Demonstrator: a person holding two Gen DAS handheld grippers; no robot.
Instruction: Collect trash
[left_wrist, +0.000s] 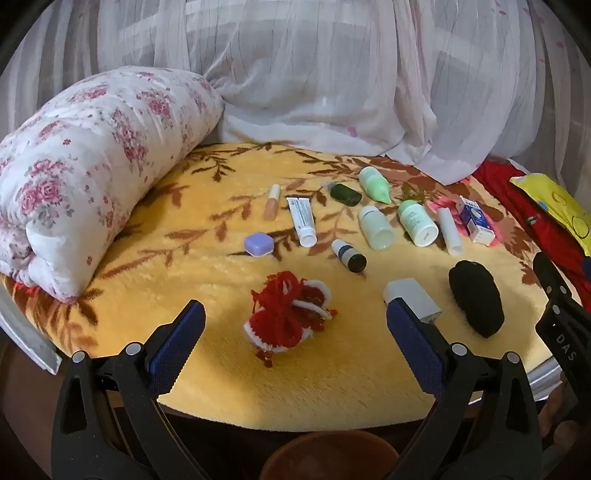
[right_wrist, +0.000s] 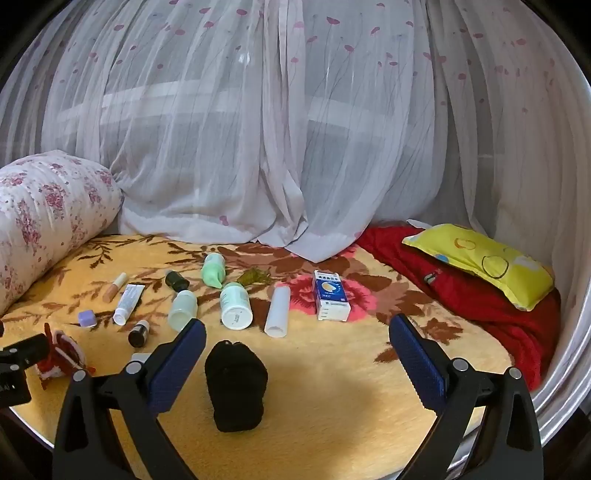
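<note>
Several small items lie on a yellow floral blanket (left_wrist: 207, 280). A red and white yarn bundle (left_wrist: 288, 317) lies just ahead of my open, empty left gripper (left_wrist: 295, 332). A grey-white box (left_wrist: 412, 299) touches its right finger. A black pouch (right_wrist: 236, 384) lies just ahead of my open, empty right gripper (right_wrist: 297, 343), nearer its left finger. Farther back lie a white tube (left_wrist: 302, 220), a lilac case (left_wrist: 258, 243), a dark dropper bottle (left_wrist: 349, 254), green and white bottles (left_wrist: 417, 223) and a blue-white carton (right_wrist: 331, 295).
A rolled floral quilt (left_wrist: 81, 166) lies at the left. Sheer curtains (right_wrist: 295, 129) hang behind. A red cloth (right_wrist: 480, 291) and a yellow pillow (right_wrist: 484, 258) lie at the right. A brown bin rim (left_wrist: 328, 458) sits below the bed's front edge.
</note>
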